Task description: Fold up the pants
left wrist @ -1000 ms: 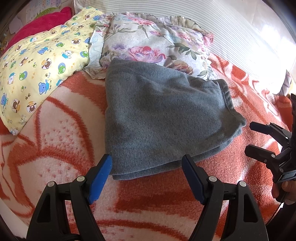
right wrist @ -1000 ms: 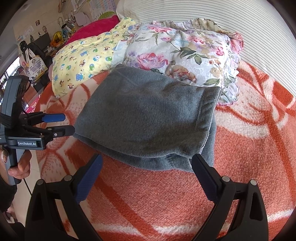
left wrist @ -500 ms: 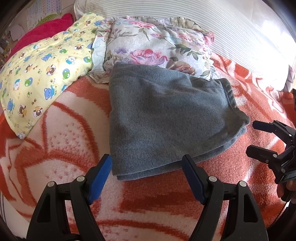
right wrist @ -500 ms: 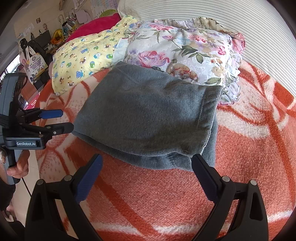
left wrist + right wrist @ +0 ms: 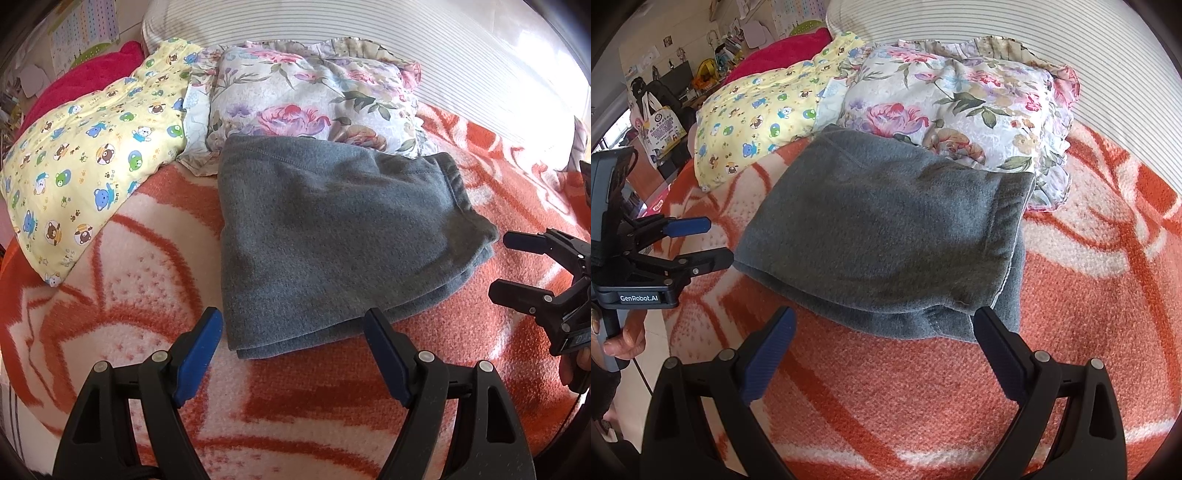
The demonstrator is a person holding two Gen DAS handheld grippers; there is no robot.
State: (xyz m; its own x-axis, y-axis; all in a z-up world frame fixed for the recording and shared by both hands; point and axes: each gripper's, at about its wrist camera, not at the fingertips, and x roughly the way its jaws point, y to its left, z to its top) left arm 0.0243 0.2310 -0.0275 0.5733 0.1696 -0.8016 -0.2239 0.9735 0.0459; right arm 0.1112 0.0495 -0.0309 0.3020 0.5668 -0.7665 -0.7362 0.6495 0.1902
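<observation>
My left claw [image 5: 293, 339] and right claw [image 5: 882, 339] both gape wide, holding nothing, each just short of the one pair of grey pants [image 5: 332, 240], which lies folded on the orange blanket [image 5: 122, 295], its far edge on one floral pillow [image 5: 314, 107].

"GenRobot.AI" on left tool [image 5: 705, 240] body.

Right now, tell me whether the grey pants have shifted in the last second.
No. The grey pants still overlap the near edge of the floral pillow the same way; only the view has drifted.
</observation>
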